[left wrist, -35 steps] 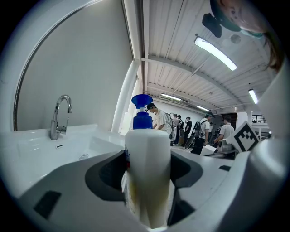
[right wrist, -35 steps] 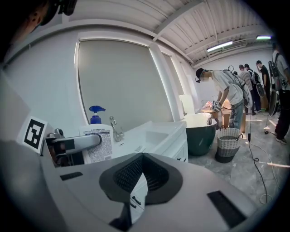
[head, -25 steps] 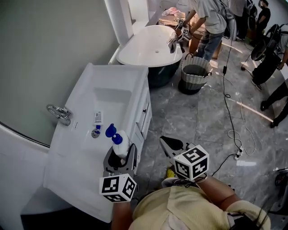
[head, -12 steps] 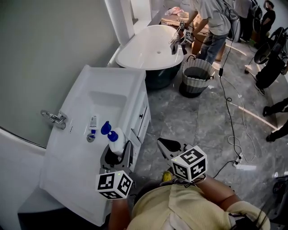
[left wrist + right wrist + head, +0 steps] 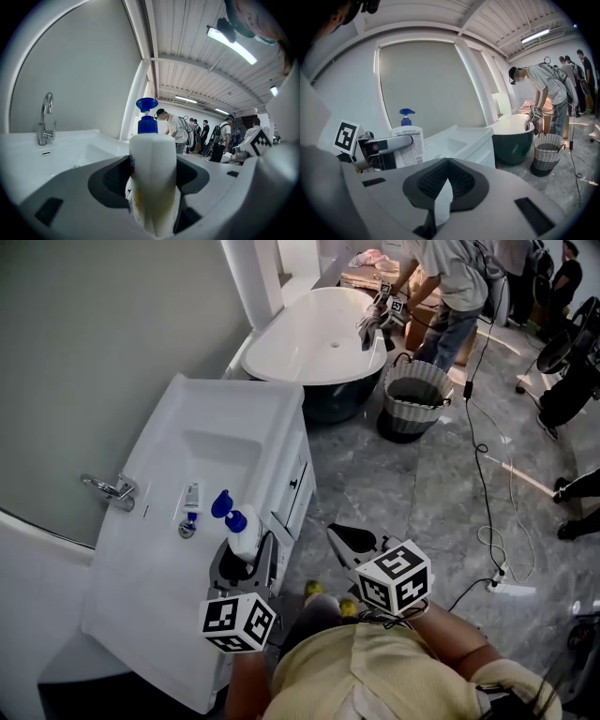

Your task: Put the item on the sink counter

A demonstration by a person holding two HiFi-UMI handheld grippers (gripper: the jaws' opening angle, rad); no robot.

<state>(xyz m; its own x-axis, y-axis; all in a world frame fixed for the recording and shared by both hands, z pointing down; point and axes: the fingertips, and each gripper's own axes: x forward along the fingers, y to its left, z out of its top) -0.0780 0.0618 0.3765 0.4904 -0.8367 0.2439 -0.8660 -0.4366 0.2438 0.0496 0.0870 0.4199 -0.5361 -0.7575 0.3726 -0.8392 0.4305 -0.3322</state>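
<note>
Both point forward | left gripper [image 5: 248, 557] clamps pump bottle [image 5: 246, 536] | right gripper [image 5: 341, 534] closed

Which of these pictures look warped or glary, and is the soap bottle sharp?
Left gripper view: strong fisheye, dark rounded corners, a glaring ceiling light; the pump bottle is clear, softer near its base. Right gripper view: same fisheye, straight edges bow. Head view: mild wide-angle, even light.

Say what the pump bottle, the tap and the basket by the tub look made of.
Pump bottle: white plastic, likely; matte, with a blue pump. Tap: metal, probably chromed; it shines and mirrors. Basket: woven, grey with a pale rim; fibre or plastic, cannot tell.
</note>
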